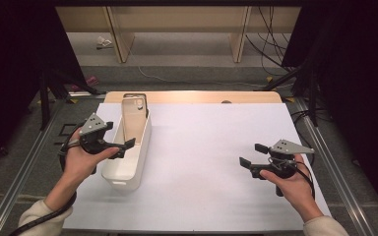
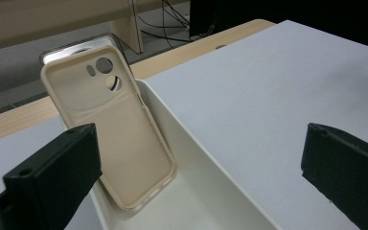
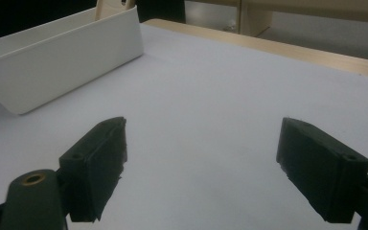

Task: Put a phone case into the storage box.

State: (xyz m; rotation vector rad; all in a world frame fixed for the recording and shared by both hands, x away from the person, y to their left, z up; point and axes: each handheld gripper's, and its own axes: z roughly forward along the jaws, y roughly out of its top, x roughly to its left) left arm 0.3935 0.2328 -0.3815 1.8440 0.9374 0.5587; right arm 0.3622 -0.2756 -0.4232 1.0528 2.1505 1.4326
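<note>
— Phone case (image 1: 134,119) first, as seen from the high view: where is it placed?

— It is stood upright at the far end of the white bin (image 1: 128,183), leaned against the end wall, with a second, darker-rimmed case or phone apparently propped behind it. The left gripper (image 1: 126,146) is held at the bin's left rim, jaws spread and nothing gripped. The right gripper (image 1: 252,156) is rested well apart on the right of the tabletop (image 1: 202,162), jaws also wide and empty.

— And in the left gripper view?

— The phone case (image 2: 120,143) is seen between and beyond the two black jaws, inner side turned to the camera, lower edge set on the floor of the bin (image 2: 206,191). No pad is pressed on it; the jaws are set at full width. The step is judged to be a release: the case appears to have been deposited and let go.

— What is called for next?

— A clean withdrawal of the left gripper is judged necessary, without the leaning case being knocked over.

— The right gripper view?

— Wide, empty jaws are shown over bare tabletop, with the bin (image 3: 62,62) off to the upper left, well apart.
</note>
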